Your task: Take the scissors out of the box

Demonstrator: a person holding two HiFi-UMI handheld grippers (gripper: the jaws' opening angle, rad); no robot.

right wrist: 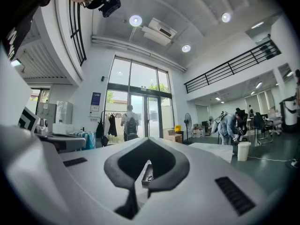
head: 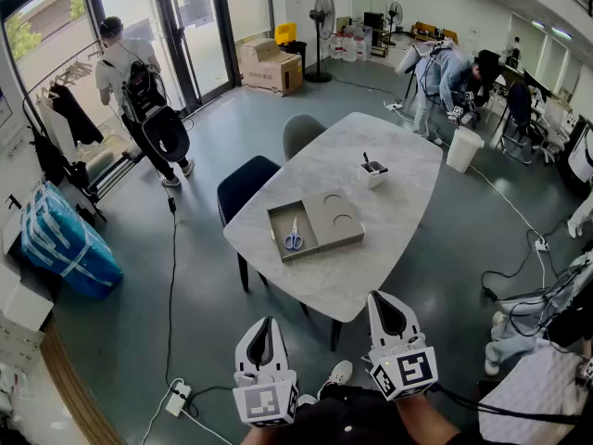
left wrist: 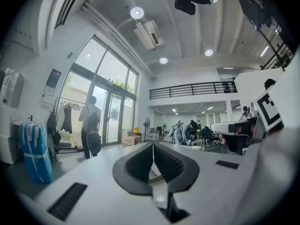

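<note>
A flat grey box [head: 315,224] lies open on the white marble table [head: 371,267], its lid folded out to the right. The scissors [head: 294,237], with blue handles, lie in the box's left half. Both grippers are held level in front of the person, well short of the table's near edge and touching nothing. My left gripper [head: 267,323] is shut and empty; its jaws [left wrist: 153,143] meet at the tips. My right gripper [head: 384,297] is shut and empty too. In the right gripper view the box [right wrist: 146,174] and scissors [right wrist: 150,178] show through the hollow behind the closed tips [right wrist: 148,139].
A small white holder [head: 372,173] with dark items stands further back on the table. Two chairs [head: 246,185] are at the table's left side. Cables and a power strip [head: 176,399] lie on the floor. People stand by the glass doors [head: 139,91] and at the back right [head: 445,77].
</note>
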